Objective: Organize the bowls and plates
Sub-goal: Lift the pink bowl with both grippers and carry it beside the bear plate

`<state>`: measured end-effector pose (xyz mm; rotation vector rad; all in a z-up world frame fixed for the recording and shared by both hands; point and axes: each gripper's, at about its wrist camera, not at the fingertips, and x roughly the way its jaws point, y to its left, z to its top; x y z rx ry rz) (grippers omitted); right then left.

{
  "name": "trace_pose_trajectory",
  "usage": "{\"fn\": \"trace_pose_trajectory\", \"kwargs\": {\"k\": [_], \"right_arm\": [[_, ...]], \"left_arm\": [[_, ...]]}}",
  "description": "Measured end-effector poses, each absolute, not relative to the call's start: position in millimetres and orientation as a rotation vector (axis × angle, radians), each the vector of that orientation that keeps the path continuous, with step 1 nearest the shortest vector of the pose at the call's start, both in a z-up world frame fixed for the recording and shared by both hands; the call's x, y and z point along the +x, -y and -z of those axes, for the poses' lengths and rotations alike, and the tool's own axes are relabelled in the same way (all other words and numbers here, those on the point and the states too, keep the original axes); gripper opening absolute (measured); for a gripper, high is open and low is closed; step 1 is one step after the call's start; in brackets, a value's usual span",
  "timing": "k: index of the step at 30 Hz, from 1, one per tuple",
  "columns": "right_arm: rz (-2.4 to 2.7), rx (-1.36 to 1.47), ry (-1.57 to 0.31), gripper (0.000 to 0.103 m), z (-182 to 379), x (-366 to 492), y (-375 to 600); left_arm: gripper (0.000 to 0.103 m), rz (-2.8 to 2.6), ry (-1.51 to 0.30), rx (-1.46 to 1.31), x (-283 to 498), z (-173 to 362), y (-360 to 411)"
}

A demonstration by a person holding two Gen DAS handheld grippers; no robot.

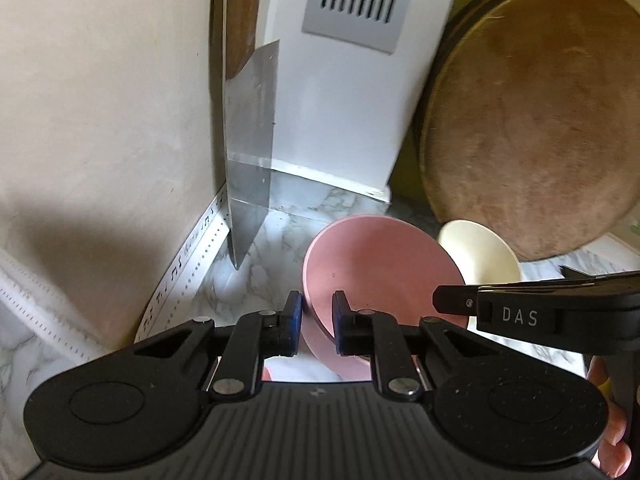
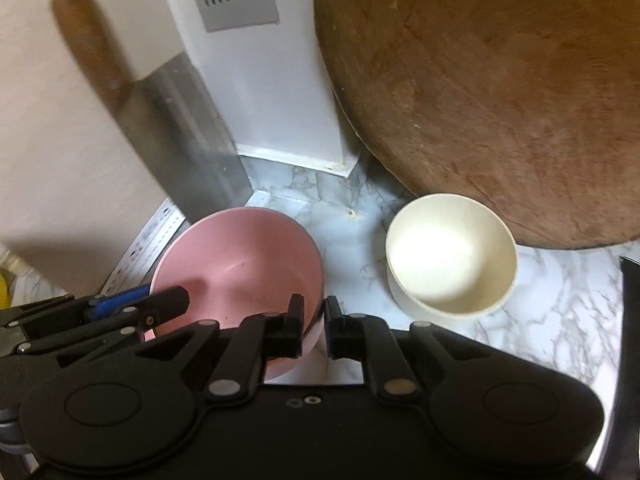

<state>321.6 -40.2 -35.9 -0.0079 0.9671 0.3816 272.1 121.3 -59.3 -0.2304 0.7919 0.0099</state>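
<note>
- Left wrist view: the left gripper [image 1: 317, 305] has its jaws pinched on the near-left rim of the pink bowl [image 1: 384, 264], one blue pad outside the wall, the other inside.
- Right wrist view: the right gripper [image 2: 313, 312] has its jaws closed on the near-right rim of the same pink bowl [image 2: 240, 264], so both grippers clamp this one bowl from opposite sides.
- The pink bowl is tilted, its opening turned up and away from the cameras, above the marble-patterned bench [image 2: 560, 300].
- Just beside it to the right sits a cream bowl [image 2: 450, 254] on the bench, apart from the pink one and free of both grippers.
- A round wooden chopping board [image 2: 500, 92] leans behind the cream bowl, its lower edge close to that bowl's far rim.
- A cleaver [image 2: 192, 136] with a wooden handle stands propped against the beige wall [image 1: 100, 100] at the left, blade tip down near the pink bowl.
- A white column with a grey vent grille [image 1: 352, 4] fills the corner between cleaver and board.
- Part of a person's hand [image 1: 612, 432] shows at the lower right edge of the left wrist view.
</note>
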Motion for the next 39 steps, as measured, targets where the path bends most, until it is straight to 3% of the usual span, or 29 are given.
{"fn": "trace_pose_trajectory", "kwargs": {"k": [17, 39], "right_arm": [[-0.452, -0.011, -0.953, 0.012, 4, 231, 45], [-0.593, -0.077, -1.129, 0.014, 61, 155, 43]], "left_arm": [[0.015, -0.045, -0.811, -0.259, 180, 36, -105], [0.015, -0.106, -0.896, -0.253, 96, 72, -95]]}}
